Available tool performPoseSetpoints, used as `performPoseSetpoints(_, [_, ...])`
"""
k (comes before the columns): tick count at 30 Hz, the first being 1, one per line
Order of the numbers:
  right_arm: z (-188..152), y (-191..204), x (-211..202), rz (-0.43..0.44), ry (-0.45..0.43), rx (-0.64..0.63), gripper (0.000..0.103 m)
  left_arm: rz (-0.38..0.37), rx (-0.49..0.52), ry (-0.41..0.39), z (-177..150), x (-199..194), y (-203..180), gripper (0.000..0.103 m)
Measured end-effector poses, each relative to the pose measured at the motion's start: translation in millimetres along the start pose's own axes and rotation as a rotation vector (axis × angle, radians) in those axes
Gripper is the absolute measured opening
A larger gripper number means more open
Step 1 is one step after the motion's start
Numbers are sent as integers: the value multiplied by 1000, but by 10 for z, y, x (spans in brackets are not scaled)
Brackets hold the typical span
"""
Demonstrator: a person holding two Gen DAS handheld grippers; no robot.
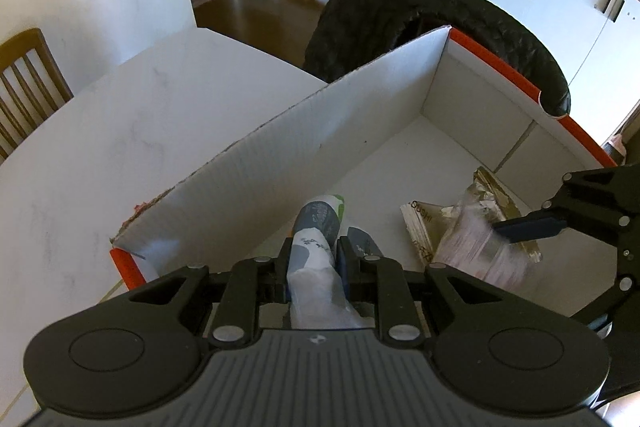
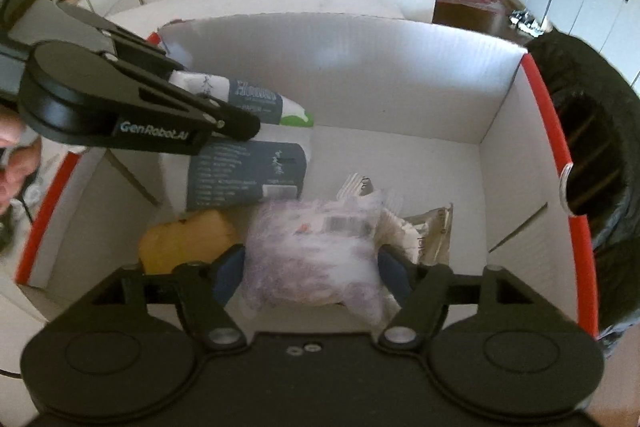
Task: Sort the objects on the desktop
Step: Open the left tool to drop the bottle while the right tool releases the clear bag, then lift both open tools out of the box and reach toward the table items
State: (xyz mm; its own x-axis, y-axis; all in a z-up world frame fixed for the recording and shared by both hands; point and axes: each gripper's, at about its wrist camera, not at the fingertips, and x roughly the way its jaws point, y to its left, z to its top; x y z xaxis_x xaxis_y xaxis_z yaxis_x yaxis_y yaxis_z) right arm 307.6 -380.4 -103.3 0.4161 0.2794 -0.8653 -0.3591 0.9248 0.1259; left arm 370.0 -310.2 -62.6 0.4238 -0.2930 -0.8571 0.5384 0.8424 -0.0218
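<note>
Black left gripper: clenched on a rolled grey-and-white packet, lower middle of the left wrist view.
Packet's long axis: runs straight out along the fingers, its free end over the box floor.
Right gripper: jaws wide on either side of a clear plastic bag; whether the blue pads press it, I cannot tell.
Bag's place: low inside the white cardboard box, lower middle of the right wrist view.
Neighbours: flat grey packet above the bag, yellow bundle at its left.
Nearer hand: likely the right, since its bag already sits low in the box.
</note>
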Motion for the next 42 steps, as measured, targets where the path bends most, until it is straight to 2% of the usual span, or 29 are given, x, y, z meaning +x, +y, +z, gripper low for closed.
performPoseSetpoints(6, [10, -56, -99, 23, -15, -2, 74, 10, -2, 3, -47, -68, -1, 33])
performPoseSetpoints(8, [81, -84, -92, 32, -25, -6, 74, 9, 1, -3, -37, -79, -9, 45])
performPoseSetpoints(9, [87, -89, -101, 37, -31, -9, 75, 3, 6, -9, -38, -106, -20, 57])
performPoseSetpoints(11, [84, -93, -144, 49, -43, -12, 82, 23, 15, -28, -42, -167, -48, 71])
performPoseSetpoints(19, [51, -85, -356, 84, -101, -16, 83, -26, 3, -110, -52, -486, -66, 71])
performPoseSetpoints(26, [-20, -23, -667, 73, -167, 4, 84, -73, 11, -207, -199, -921, -71, 71])
performPoseSetpoints(30, [-61, 64, -888, 32, -204, 1, 84, -107, -10, -260, -351, -1209, -2, 71])
performPoseSetpoints(34, [-133, 133, -1103, -18, -242, 18, 85, -122, -29, -280, -481, -1402, 37, 71])
performPoseSetpoints(42, [-211, 386, -1381, -76, -254, 40, 85, -166, -37, -315, -699, -1766, 175, 71])
